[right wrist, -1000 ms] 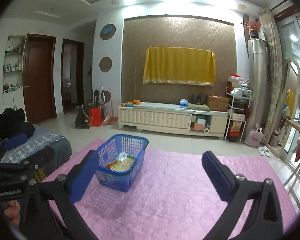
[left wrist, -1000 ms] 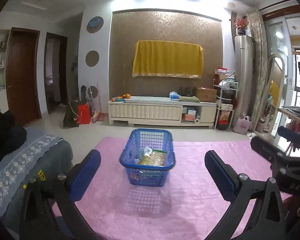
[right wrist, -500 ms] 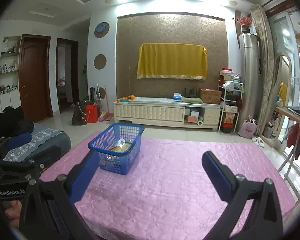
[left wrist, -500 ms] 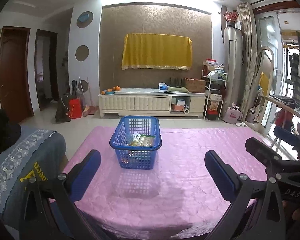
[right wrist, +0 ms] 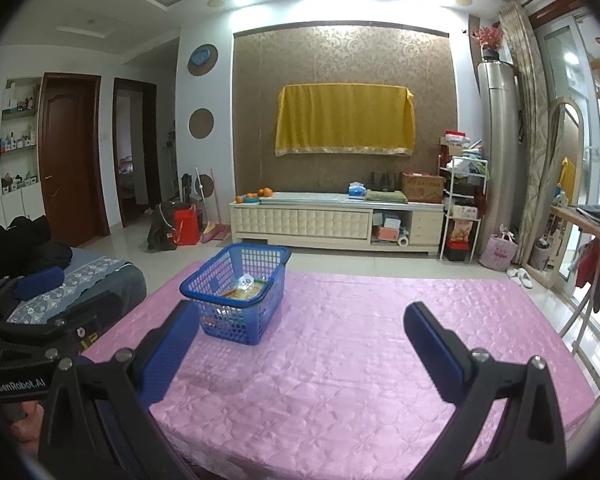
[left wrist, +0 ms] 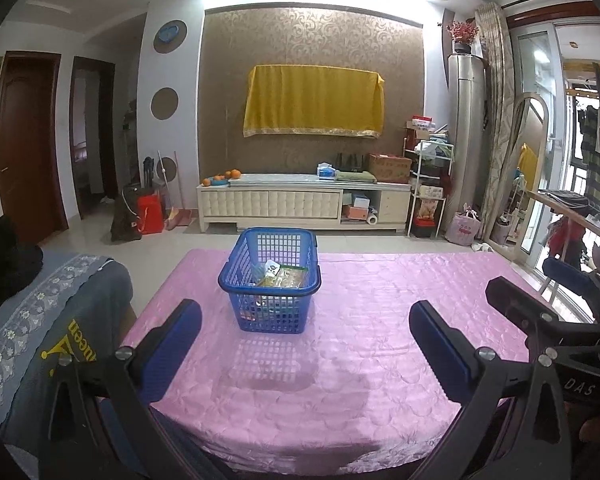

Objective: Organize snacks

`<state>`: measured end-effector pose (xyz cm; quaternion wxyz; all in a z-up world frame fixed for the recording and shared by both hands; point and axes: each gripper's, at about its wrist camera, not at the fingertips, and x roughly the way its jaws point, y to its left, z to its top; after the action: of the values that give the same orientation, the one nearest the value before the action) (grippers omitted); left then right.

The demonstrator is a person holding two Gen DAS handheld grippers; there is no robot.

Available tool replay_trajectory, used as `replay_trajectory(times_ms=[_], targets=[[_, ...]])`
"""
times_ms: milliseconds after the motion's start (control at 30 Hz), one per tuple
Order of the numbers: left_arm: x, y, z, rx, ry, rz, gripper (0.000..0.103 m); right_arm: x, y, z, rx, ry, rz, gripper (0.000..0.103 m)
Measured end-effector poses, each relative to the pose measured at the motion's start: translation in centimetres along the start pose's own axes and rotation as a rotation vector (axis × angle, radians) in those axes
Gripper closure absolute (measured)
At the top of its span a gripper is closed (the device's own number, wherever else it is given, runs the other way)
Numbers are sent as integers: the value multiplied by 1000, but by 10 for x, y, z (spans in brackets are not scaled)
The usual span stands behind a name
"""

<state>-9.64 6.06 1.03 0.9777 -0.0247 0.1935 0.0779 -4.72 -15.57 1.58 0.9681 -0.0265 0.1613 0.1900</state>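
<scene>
A blue plastic basket (left wrist: 271, 280) (right wrist: 236, 290) stands on the pink quilted tablecloth (left wrist: 360, 340) (right wrist: 340, 360), towards its far left. Yellow snack packets (left wrist: 283, 276) (right wrist: 244, 291) and a small clear wrapper lie inside it. My left gripper (left wrist: 305, 344) is open and empty, held back over the near edge with the basket straight ahead. My right gripper (right wrist: 302, 344) is also open and empty, and the basket sits ahead to its left. In the left wrist view the right gripper's body (left wrist: 548, 320) shows at the right edge.
A grey covered seat (left wrist: 40, 320) with dark clothing stands left of the table. Beyond the table are tiled floor (left wrist: 380, 242), a white TV cabinet (left wrist: 304, 204), a metal shelf rack (left wrist: 428, 184) and a clothes rail (left wrist: 572, 216) at the right.
Both grippers have drawn back from the basket and risen a little. The basket now looks smaller and farther, and the table's near edge has come into view. Jaws stayed open.
</scene>
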Motion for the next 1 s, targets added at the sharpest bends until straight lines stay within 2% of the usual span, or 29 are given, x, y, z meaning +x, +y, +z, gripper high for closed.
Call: replay_trajectory(times_ms=[1000], targets=[[-6, -2, -6, 9, 20, 15, 0, -8, 1, 0, 4, -5, 18, 0]])
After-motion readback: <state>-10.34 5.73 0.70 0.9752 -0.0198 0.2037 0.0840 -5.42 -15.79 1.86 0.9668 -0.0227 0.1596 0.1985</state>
